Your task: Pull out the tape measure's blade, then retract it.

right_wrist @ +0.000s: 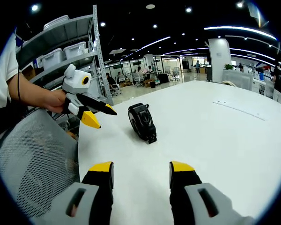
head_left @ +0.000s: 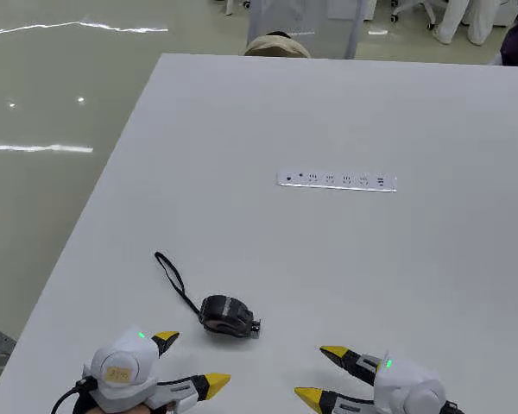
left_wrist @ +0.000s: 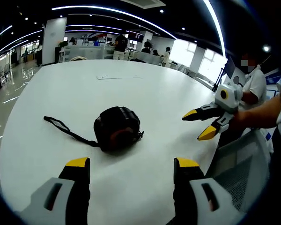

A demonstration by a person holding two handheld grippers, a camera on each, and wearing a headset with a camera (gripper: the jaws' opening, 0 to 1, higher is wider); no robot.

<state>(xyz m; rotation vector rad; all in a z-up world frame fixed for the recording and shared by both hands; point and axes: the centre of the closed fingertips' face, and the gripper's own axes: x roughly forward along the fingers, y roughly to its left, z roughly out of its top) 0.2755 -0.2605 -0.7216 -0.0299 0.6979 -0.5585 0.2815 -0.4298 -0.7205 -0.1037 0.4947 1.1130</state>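
Note:
A black tape measure (head_left: 228, 315) lies on the white table (head_left: 345, 112), its wrist strap (head_left: 174, 280) trailing up and to the left. Its blade is fully inside the case. My left gripper (head_left: 190, 362) sits open just below and left of the case; in the left gripper view the tape measure (left_wrist: 118, 127) rests a short way ahead of the yellow-tipped jaws. My right gripper (head_left: 321, 374) is open near the bottom edge, to the right of the case. The right gripper view has the tape measure (right_wrist: 143, 122) ahead and the left gripper (right_wrist: 96, 115) beyond it at left.
A white power strip (head_left: 337, 180) lies flat further back on the table. The table's left edge (head_left: 86, 224) drops to a glossy floor. A chair back (head_left: 276, 45) stands at the far edge. A mesh chair (right_wrist: 33, 154) is near the person.

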